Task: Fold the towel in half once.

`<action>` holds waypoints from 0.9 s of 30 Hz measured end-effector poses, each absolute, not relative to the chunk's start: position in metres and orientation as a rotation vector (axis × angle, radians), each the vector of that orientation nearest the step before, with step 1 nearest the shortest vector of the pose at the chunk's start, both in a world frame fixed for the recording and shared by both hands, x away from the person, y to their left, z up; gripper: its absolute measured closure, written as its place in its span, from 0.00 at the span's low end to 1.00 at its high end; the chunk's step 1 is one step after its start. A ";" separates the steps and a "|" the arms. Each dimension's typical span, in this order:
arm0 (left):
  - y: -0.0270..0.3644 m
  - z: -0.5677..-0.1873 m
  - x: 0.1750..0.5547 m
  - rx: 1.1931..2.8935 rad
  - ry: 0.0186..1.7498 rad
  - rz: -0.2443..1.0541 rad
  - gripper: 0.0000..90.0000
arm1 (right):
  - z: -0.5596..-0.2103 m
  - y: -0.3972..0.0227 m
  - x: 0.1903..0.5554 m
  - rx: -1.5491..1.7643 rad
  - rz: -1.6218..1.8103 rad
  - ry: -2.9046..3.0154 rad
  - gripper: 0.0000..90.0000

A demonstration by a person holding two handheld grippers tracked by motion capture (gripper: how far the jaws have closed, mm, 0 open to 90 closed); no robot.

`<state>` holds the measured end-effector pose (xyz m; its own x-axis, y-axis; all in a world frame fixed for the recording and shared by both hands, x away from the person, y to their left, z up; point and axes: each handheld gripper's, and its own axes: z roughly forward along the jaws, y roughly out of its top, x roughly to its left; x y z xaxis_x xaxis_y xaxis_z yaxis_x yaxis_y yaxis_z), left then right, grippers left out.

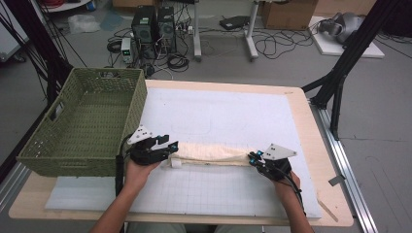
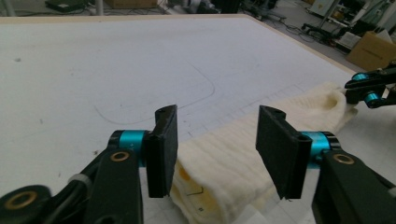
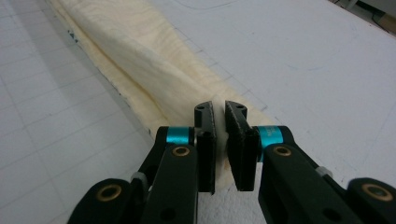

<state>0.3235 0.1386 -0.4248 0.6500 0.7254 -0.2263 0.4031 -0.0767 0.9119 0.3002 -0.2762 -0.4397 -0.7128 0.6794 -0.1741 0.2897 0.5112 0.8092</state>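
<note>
high view: basket (image 1: 82, 124) at table's left edge, cloth (image 1: 209, 154) right of it | cloth: long roll, axis pointing away from basket | left gripper (image 2: 215, 140): jaws apart, cloth end lying loose between | right gripper (image 3: 219, 140): jaws clamped on cloth's far end

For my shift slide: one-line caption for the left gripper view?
Left gripper open over one end of the folded cream cloth; right gripper at its far end.
</note>
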 end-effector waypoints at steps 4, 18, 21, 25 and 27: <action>0.129 -0.435 0.325 1.815 0.904 0.321 0.68 | -0.439 -0.277 0.299 0.806 1.097 2.274 0.90; 0.121 -0.449 0.326 1.936 0.939 0.303 0.77 | -0.397 -0.280 0.290 0.948 1.377 2.094 0.62; 0.121 -0.450 0.326 1.937 0.938 0.303 0.77 | -0.410 -0.268 0.295 0.988 1.304 2.163 0.69; 0.121 -0.451 0.325 1.932 0.943 0.299 0.77 | -0.430 -0.260 0.302 1.052 1.230 2.230 0.74; 0.121 -0.450 0.325 1.940 0.939 0.299 0.77 | -0.435 -0.258 0.303 1.060 1.180 2.257 0.76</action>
